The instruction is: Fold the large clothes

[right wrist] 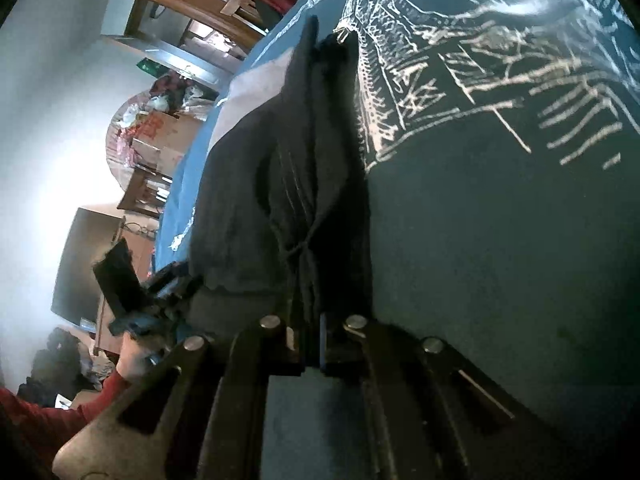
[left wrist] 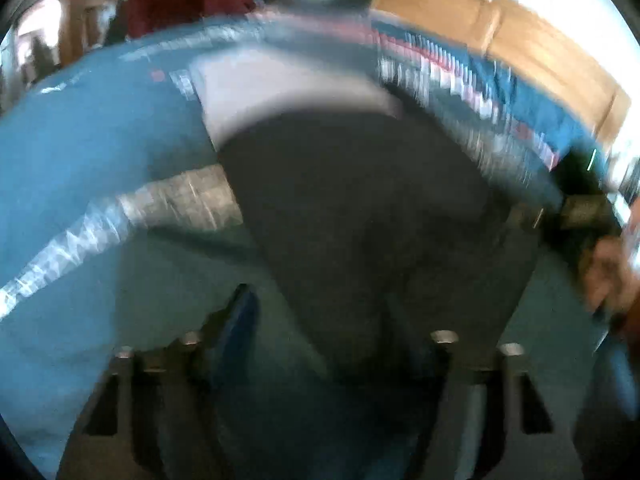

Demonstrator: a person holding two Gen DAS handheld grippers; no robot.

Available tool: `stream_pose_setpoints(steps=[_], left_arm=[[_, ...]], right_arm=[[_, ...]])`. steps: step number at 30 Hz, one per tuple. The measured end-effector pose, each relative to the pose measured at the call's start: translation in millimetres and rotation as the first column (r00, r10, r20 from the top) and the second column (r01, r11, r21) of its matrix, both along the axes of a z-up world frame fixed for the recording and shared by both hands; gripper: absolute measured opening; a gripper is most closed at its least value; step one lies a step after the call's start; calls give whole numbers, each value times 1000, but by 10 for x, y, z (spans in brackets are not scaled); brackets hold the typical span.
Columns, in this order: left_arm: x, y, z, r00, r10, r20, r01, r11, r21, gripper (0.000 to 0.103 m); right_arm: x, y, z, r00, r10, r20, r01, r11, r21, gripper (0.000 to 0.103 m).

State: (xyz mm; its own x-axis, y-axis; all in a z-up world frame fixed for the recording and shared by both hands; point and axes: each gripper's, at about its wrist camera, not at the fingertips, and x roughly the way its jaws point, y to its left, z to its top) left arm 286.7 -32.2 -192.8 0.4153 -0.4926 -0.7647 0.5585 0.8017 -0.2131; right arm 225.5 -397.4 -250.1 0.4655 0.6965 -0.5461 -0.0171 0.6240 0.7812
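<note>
the dark cloth (left wrist: 360, 220) lies on the blue bed cover (left wrist: 80, 160), and that cover is our landmark. start on the left: the left gripper (left wrist: 320, 344) hangs over the cover with its two fingers far apart, and nothing sits between them. the picture is very blurry here, so i think it is moving fast. the cloth spreads out in front of it, with a pale patch (left wrist: 280, 88) at its far end. on the right, the right gripper (right wrist: 310, 344) has its fingers squeezed close on a bunched edge of the dark cloth (right wrist: 280, 184). it holds the edge up off the cover (right wrist: 500, 240), i think so it can carry that part over for a fold. the white drawn lines (right wrist: 480, 64) on the cover lie beside the cloth. i see no boxes or baskets near the cover with clothes in them.
</note>
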Motion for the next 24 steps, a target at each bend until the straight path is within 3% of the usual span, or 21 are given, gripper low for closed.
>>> stream_pose_setpoints(steps=[2, 3, 6, 7, 8, 9, 11, 12, 13, 15, 16, 17, 18, 19, 20, 21, 22, 23, 24], left_arm=[[214, 90, 328, 994, 61, 91, -47, 988, -149, 57], [319, 73, 384, 991, 72, 112, -53, 985, -162, 59], [940, -194, 232, 987, 92, 134, -83, 994, -77, 60], [1256, -319, -22, 987, 118, 106, -123, 991, 44, 68], [1421, -317, -197, 989, 133, 71, -139, 986, 96, 84], [1603, -277, -327, 987, 157, 14, -158, 985, 63, 84], [1663, -230, -190, 983, 184, 18, -184, 983, 6, 65], [1662, -220, -77, 981, 188, 45, -187, 982, -27, 62], [1695, -207, 99, 976, 198, 90, -190, 978, -91, 62], [1873, -281, 236, 967, 211, 146, -194, 973, -122, 66], [1984, -360, 229, 965, 212, 156, -198, 975, -97, 70], [2152, -465, 94, 964, 216, 156, -219, 976, 2, 71], [2364, -601, -193, 969, 219, 114, -236, 959, 159, 72], [2470, -627, -340, 974, 217, 63, -225, 955, 193, 73], [2485, -603, -406, 974, 224, 42, -228, 960, 165, 71], [2422, -558, -297, 974, 222, 49, -227, 965, 132, 69], [2360, -515, -200, 973, 225, 48, -228, 967, 108, 64], [2180, -424, -8, 971, 232, 60, -235, 971, 46, 64], [2027, -365, 103, 972, 220, 81, -220, 975, -10, 65]], right_arm=[[-4, -14, -54, 1000, -1, 13, 1, 1000, 19, 0], [-2, -29, -80, 1000, -1, 21, 1, 1000, 28, 0], [-26, -49, -80, 999, -3, 33, 2, 999, 34, 0], [-35, -48, -74, 999, -4, 34, 3, 999, 32, 0], [-38, -51, -71, 999, -4, 34, 3, 999, 34, 0], [-40, -53, -67, 999, -4, 36, 2, 999, 37, 0], [-58, -51, -68, 999, -4, 40, 2, 999, 37, 0], [-65, -58, -73, 999, -4, 45, 2, 999, 43, 0], [-83, -62, -84, 999, -4, 49, 2, 999, 47, 0], [-97, -69, -102, 999, -3, 54, 0, 999, 52, 0], [-101, -73, -104, 998, -4, 56, 1, 999, 51, 0], [-108, -74, -101, 998, -5, 56, 2, 999, 53, 0], [-122, -78, -96, 999, -6, 53, 3, 999, 50, 0], [-124, -67, -60, 999, -5, 44, 3, 999, 34, 1], [-138, -52, 2, 999, 1, 40, -1, 1000, 2, 5], [-177, -29, 122, 999, 18, 39, -15, 998, -68, 8], [-207, -14, 259, 998, 36, 47, -29, 987, -156, 16], [-267, -15, 411, 997, 45, 61, -29, 969, -245, 30], [-339, -51, 626, 994, 47, 97, -13, 946, -324, 37]])
